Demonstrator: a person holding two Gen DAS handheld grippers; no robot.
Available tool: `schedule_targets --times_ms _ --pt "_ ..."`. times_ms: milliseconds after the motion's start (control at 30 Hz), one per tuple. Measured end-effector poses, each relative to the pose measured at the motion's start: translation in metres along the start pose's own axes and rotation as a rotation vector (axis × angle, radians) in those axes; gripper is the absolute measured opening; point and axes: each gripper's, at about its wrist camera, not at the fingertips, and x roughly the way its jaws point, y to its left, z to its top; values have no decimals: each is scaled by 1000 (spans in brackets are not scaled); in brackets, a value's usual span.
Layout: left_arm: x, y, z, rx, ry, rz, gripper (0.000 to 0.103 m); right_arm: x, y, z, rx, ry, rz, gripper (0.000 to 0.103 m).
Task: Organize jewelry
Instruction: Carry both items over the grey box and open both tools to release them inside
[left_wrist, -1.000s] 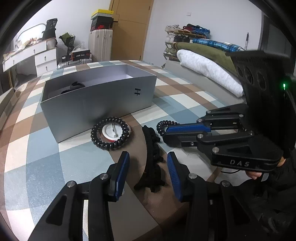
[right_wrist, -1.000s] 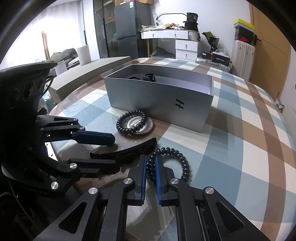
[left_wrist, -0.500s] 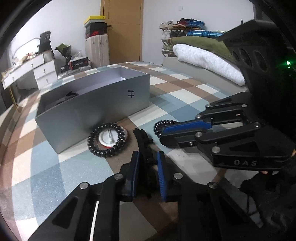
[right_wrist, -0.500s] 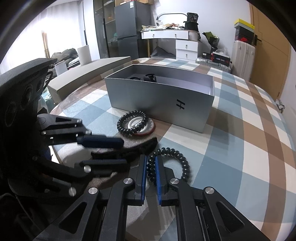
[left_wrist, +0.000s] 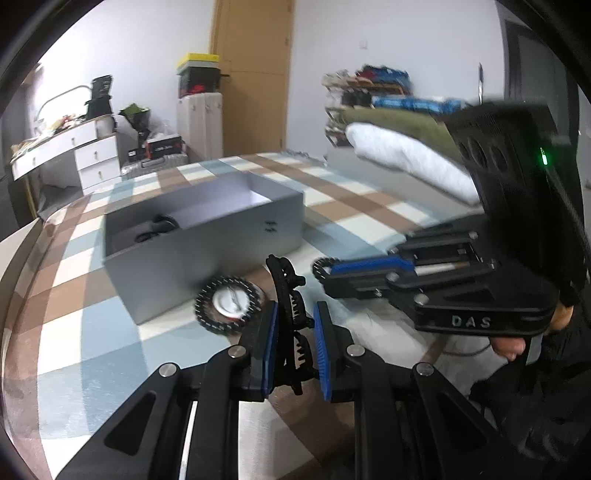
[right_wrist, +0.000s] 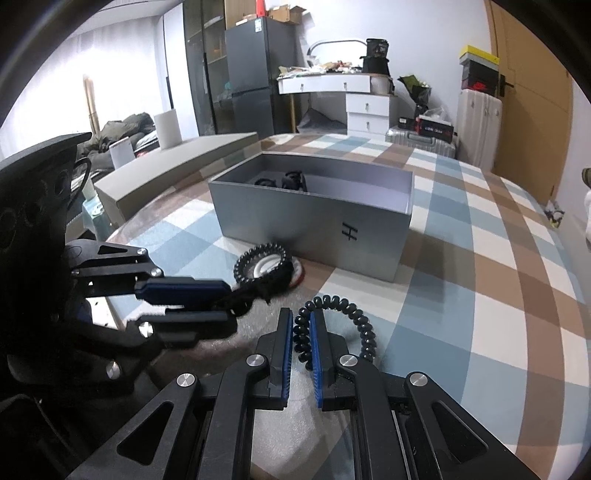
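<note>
Left claw (left_wrist: 294, 334): pinching the black hair clip (left_wrist: 287, 295)
Right claw (right_wrist: 302, 341): pinching the black coil bracelet (right_wrist: 364, 325)
Grey box (right_wrist: 314, 225): open, on the checked counter (right_wrist: 480, 295)

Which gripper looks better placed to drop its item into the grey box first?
Probably the left gripper: its black hair clip points toward the grey box. The right gripper holds its coil hair tie farther back.

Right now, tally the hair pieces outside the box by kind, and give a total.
Spiral hair ties: 2, one in the right gripper, one on the table by the box.
Hair clips: 1, in the left gripper.
Total: 3.
</note>
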Motion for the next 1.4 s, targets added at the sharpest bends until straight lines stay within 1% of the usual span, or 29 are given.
schedule_targets --times_ms 133,267,500,600,800,900,1133,1400 --pt "-4 8 6 -40 -37 7 14 -3 0 3 2 -17 2 9" --pt "-7 12 15 -54 -73 23 14 -4 -1 6 6 -32 2 9" --pt "-8 28 27 -76 -109 51 14 -8 -1 20 9 -70 -5 8" --pt "-6 34 30 -89 -116 56 14 -9 0 24 9 -80 -1 8" --pt "-8 35 27 -93 -121 56 14 -2 6 20 -1 -55 9 8" --pt "-9 36 28 -88 -123 57 14 -3 6 21 -4 -61 11 8" --pt "-5 39 35 -89 -125 69 14 -12 4 28 2 -101 10 8" --pt "-1 50 51 -107 -146 91 14 -20 6 52 -22 -165 4 8"
